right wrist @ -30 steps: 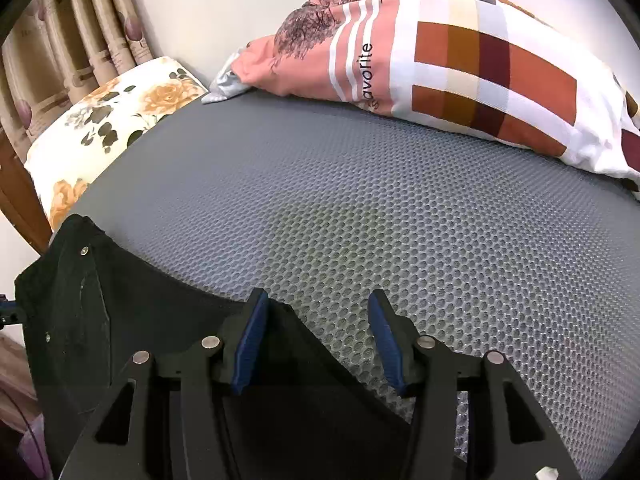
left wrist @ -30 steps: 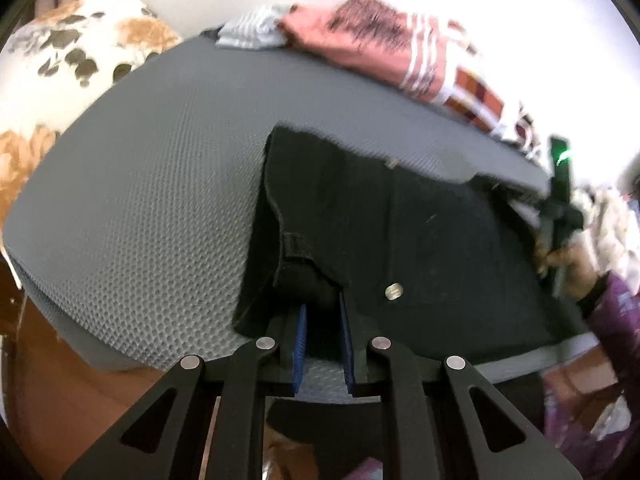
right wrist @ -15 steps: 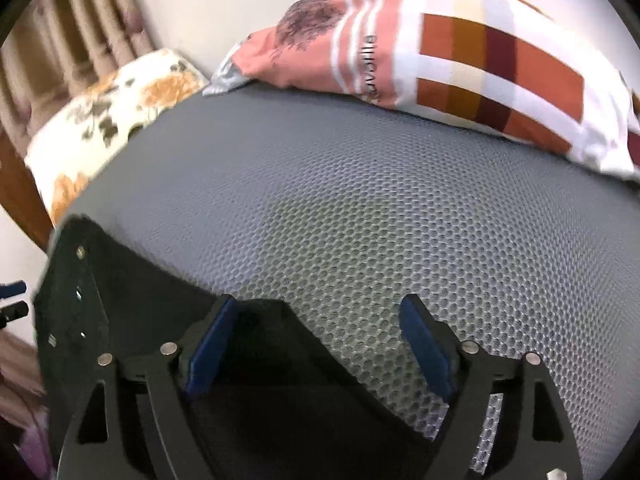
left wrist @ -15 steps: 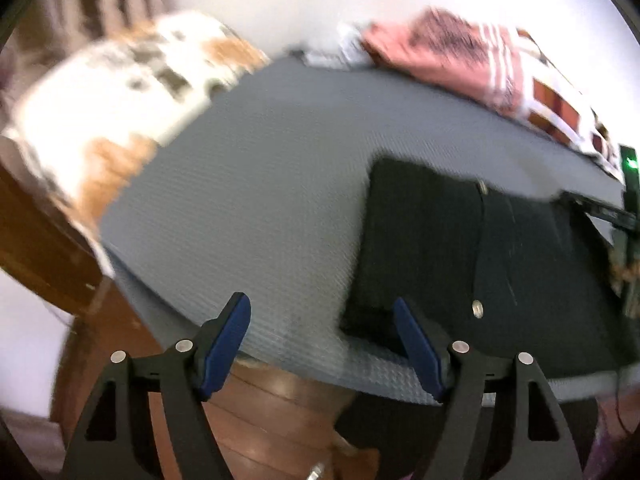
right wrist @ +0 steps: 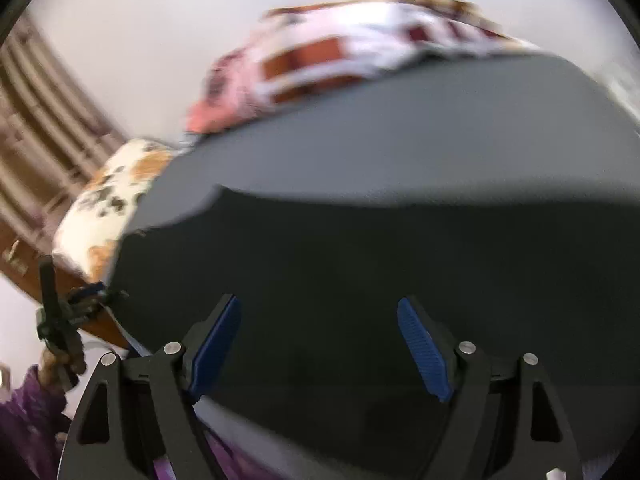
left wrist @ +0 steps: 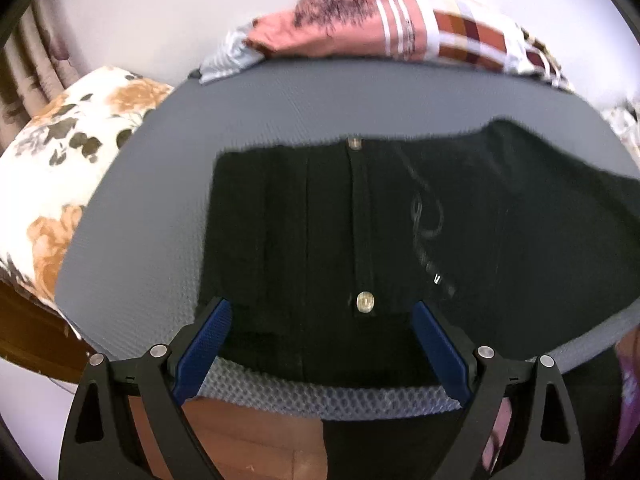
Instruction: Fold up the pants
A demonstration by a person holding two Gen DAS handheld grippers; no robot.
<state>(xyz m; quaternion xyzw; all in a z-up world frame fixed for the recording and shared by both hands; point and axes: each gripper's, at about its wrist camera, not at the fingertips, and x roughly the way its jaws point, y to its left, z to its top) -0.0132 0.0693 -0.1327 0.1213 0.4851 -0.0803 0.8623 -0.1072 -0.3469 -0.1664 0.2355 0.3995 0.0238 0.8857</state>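
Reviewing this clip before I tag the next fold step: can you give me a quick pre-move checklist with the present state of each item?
1. Left gripper open and free of cloth: ok, jaws wide apart, nothing between them.
2. Right gripper open and free of cloth: ok, jaws spread, nothing pinched.
3. Black pants lying on the grey mattress: ok, waistband end near the front edge.
4. Waist button in sight for aiming: ok, between the left fingers.
5. Pants flat, no bunching: cannot tell, right wrist view is blurred.
6. Patterned quilt and floral pillow apart from the pants: ok.
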